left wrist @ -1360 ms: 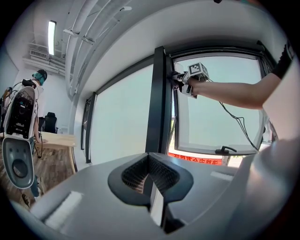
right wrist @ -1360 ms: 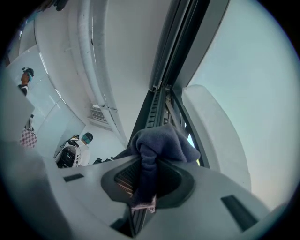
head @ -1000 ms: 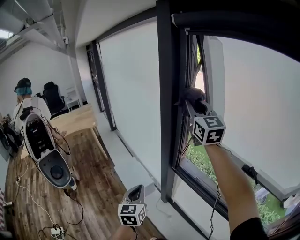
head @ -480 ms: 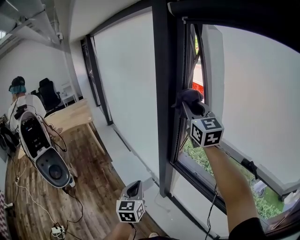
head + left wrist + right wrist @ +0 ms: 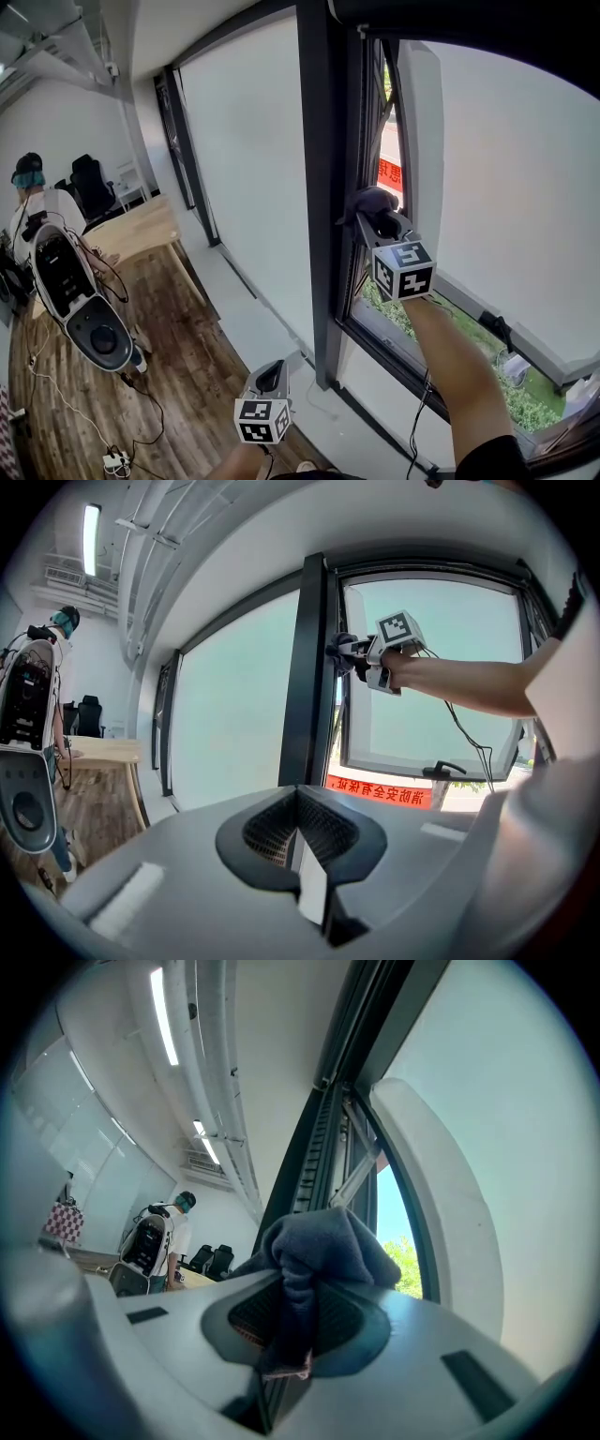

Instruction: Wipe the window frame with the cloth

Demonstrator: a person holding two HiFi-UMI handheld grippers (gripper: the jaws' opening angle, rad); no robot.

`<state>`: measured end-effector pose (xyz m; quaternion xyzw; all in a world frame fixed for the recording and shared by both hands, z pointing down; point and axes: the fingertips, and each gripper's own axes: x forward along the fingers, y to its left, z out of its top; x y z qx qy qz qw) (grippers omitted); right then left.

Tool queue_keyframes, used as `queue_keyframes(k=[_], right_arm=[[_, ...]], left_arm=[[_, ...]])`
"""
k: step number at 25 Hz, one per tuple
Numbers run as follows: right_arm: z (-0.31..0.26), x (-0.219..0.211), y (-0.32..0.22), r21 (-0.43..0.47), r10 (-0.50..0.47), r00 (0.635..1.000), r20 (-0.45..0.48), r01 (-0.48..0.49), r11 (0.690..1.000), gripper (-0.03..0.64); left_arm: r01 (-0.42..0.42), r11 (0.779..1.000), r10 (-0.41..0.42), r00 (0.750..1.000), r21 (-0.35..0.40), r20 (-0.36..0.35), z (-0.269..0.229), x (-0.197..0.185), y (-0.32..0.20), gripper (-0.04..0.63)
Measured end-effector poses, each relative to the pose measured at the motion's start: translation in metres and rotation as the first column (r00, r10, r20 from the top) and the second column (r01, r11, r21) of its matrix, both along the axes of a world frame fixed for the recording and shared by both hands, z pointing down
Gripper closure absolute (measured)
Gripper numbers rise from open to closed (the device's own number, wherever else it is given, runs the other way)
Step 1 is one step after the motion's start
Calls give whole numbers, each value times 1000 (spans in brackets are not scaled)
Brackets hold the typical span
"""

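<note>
My right gripper (image 5: 368,212) is shut on a grey-blue cloth (image 5: 367,200) and holds it against the dark window frame (image 5: 321,187), at the inner edge beside the open sash. In the right gripper view the cloth (image 5: 314,1255) bunches between the jaws, with the frame (image 5: 314,1162) rising just behind it. My left gripper (image 5: 272,379) hangs low near the floor, shut and holding nothing. From the left gripper view, the right gripper (image 5: 349,652) and the cloth (image 5: 339,649) show up high on the frame (image 5: 307,667).
The white sash (image 5: 422,141) stands tilted open, its handle (image 5: 497,328) low on the right. Greenery and a red banner (image 5: 388,172) show outside. A person (image 5: 37,211) with a backpack rig stands by a wooden table (image 5: 141,234) at left. Cables (image 5: 103,441) lie on the wood floor.
The right gripper with the cloth has slid a little down and left along the frame. The left gripper has hardly moved.
</note>
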<state>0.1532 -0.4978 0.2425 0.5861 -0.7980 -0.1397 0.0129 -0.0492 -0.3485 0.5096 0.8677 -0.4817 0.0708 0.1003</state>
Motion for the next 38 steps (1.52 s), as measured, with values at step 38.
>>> queue_keyframes(k=[38], right_arm=[[91, -1, -1, -135, 9, 1000, -19, -12, 991, 546]], left_arm=[[-27, 999, 29, 998, -37, 58, 17, 15, 21, 586]])
